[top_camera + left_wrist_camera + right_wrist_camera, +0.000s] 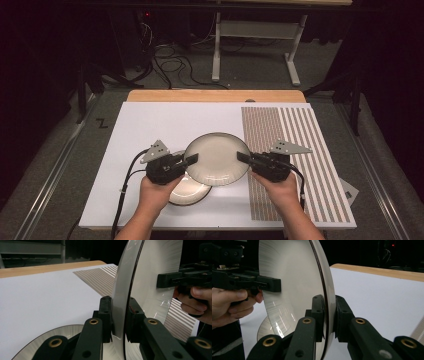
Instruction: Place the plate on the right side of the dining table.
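A round pale plate [216, 159] with a dark rim hangs above the table, gripped at opposite edges. My left gripper [192, 160] is shut on its left rim, my right gripper [243, 157] on its right rim. In the left gripper view the plate [150, 277] stands edge-on between the jaws of the left gripper [120, 315], with the right gripper [175, 280] clamped on the far side. In the right gripper view the jaws of the right gripper [328, 315] pinch the rim of the plate [292, 277]. A second plate [187, 192] lies flat on the table underneath, partly hidden.
A white board [150, 130] covers the table, with a brown striped mat [295, 140] on its right part and a wooden edge [215, 96] at the back. Cables [170, 65] and a white table frame [216, 50] are on the floor beyond.
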Tool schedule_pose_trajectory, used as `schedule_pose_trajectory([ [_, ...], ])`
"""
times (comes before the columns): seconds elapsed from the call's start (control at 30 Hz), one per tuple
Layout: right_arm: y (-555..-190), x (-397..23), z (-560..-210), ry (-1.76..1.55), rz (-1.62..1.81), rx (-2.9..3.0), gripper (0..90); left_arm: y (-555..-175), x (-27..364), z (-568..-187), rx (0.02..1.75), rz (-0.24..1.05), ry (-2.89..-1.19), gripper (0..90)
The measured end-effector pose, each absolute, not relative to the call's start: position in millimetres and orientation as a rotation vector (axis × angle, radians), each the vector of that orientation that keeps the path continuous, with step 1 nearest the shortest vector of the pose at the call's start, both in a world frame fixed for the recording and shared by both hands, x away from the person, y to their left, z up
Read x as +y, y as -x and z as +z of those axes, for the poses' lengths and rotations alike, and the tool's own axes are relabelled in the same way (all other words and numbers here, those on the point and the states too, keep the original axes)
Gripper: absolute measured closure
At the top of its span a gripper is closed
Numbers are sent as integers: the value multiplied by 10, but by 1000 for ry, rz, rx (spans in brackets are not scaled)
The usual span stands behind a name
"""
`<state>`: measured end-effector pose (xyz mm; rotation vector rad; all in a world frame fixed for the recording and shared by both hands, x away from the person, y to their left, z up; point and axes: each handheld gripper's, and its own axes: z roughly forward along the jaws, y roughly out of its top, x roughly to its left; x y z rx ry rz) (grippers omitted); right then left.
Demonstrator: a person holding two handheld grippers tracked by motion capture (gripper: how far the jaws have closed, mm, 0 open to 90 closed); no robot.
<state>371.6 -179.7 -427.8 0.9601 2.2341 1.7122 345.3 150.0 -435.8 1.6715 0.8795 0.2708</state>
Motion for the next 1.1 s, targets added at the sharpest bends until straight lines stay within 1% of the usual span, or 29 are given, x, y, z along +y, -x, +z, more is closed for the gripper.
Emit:
schedule_pose_trajectory([
  [0.37,-3725,-2135,-4239,-1014,1669,2194,819,-3602,1136,-4356,863,250,-1680,775],
  [0.73,-3734,-2587,-4285,-1084,1627,2153,818,-3792,685,-4404,829,204,-1721,779],
  [1.1,-3782,-3020,-4372,-1183,1581,2114,818,-4042,246,-4525,833,116,-1741,780],
])
